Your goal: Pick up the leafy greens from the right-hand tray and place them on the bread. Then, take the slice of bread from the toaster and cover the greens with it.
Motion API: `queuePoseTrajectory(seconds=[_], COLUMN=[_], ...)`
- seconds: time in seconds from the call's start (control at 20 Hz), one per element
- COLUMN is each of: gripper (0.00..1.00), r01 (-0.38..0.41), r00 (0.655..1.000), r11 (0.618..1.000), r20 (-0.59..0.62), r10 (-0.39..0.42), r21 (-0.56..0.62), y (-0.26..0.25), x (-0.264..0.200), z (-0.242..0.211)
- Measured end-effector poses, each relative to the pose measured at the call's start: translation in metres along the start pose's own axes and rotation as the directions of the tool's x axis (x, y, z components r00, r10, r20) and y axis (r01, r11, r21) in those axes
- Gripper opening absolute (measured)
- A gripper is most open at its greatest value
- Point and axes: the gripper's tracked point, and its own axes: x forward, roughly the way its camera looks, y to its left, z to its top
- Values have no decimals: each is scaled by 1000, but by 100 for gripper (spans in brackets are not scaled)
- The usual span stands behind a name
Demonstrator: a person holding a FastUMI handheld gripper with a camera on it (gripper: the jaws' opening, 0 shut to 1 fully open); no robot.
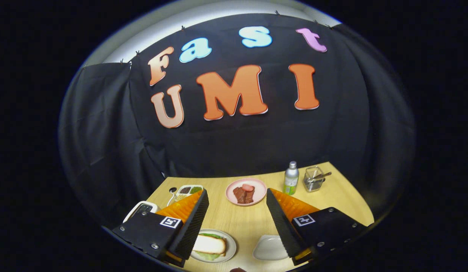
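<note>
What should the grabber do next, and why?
Probably just lift away and stay open. The gripper holds nothing, its fingers wide apart above the table. On the plate beside the left finger, a bread slice already lies over the greens, and the white tray looks empty, so the sandwich seems finished.

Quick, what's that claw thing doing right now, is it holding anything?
Gripper: open, fingers wide apart and holding nothing, raised above the table.
</note>
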Motion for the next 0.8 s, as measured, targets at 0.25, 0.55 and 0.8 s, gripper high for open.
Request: queuePoseTrajectory(seconds=[0.25, 0.55, 0.8], gripper=[93, 97, 97], r01=[79, 79, 93], r00=[982, 968, 950], r11=[993, 984, 980], r20=[176, 248, 310], r10=[-61, -38, -34], r21=[-93, -159, -178], y=[-13, 0, 6], x=[-25, -42, -47], z=[60, 93, 118])
